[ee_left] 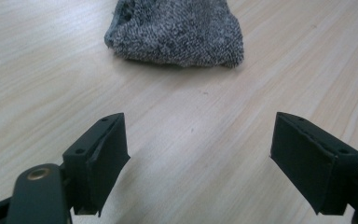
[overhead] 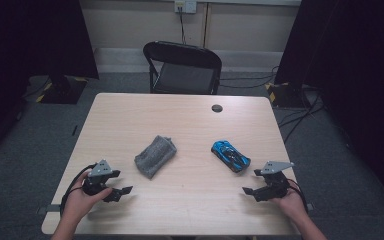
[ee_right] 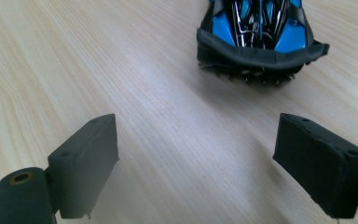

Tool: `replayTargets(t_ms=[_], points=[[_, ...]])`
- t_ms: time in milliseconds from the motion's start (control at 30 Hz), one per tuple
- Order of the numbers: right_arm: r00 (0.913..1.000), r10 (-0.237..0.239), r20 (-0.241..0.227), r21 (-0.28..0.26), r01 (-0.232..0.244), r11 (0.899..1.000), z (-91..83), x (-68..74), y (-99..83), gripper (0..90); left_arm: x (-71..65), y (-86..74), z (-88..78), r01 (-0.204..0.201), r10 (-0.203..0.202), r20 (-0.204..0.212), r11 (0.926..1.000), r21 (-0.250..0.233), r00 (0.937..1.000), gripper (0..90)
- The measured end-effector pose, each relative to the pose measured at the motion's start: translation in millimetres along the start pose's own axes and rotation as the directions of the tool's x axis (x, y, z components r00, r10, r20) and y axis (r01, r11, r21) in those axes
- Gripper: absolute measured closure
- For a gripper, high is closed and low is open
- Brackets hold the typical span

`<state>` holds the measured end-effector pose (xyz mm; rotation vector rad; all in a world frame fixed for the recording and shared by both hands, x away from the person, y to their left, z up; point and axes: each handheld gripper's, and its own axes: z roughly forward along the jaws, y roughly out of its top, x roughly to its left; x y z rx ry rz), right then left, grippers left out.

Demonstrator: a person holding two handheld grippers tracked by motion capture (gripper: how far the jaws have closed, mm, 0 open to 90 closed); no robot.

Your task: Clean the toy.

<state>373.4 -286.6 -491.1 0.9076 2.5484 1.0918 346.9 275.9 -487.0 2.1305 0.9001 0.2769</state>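
Now I hold both grippers low over the table (overhead: 190, 115), jaws wide and empty — left gripper (overhead: 119, 192) facing the grey cloth (overhead: 155, 155), right gripper (overhead: 250, 191) facing the blue toy car (overhead: 230, 155) — lined up, I judge, for pickups.

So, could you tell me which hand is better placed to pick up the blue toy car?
The right. The right gripper rests near the blue toy car, jaws open and pointing at it in its own view. The left gripper faces the grey cloth, which lies between it and the car.
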Motion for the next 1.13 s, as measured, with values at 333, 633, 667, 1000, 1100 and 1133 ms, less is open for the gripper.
replayTargets(t_ms=[333,633,667,1000,1100,1133], points=[[0.9996,0.009,0.026,-0.003,-0.009,1.0,-2.1,-5.4,-9.1,12.7,7.3,-9.9,-3.4,0.007,-0.007,-0.016,0.9999,0.014,0.9999,18.9],[0.9989,0.008,0.046,-0.005,-0.007,1.0,1.0,-7.3,-15.0,8.8,12.1,-16.1,-3.5,-0.009,0.011,-0.036,0.9993,0.036,0.9993,19.1],[0.9987,0.01,0.051,-0.002,-0.01,1.0,1.2,-7.3,-14.9,8.6,12.4,-17.0,-3.4,-0.006,0.007,-0.037,0.9993,0.036,0.9993,19.1],[0.9983,0.017,0.055,-0.002,-0.017,1.0,1.1,-7.0,-15.2,8.4,14.6,-22.2,-2.0,-0.055,0.056,-0.046,0.9983,0.022,0.9974,14.9],[0.9983,0.017,0.055,-0.002,-0.017,1.0,1.1,-7.0,-15.2,8.4,14.5,-22.2,-1.9,-0.055,0.056,-0.048,0.9983,0.022,0.9973,14.8],[0.9983,0.017,0.055,-0.002,-0.017,1.0,1.1,-7.0,-15.2,8.4,14.5,-22.2,-1.9,-0.055,0.056,-0.048,0.9982,0.022,0.9973,14.8]])
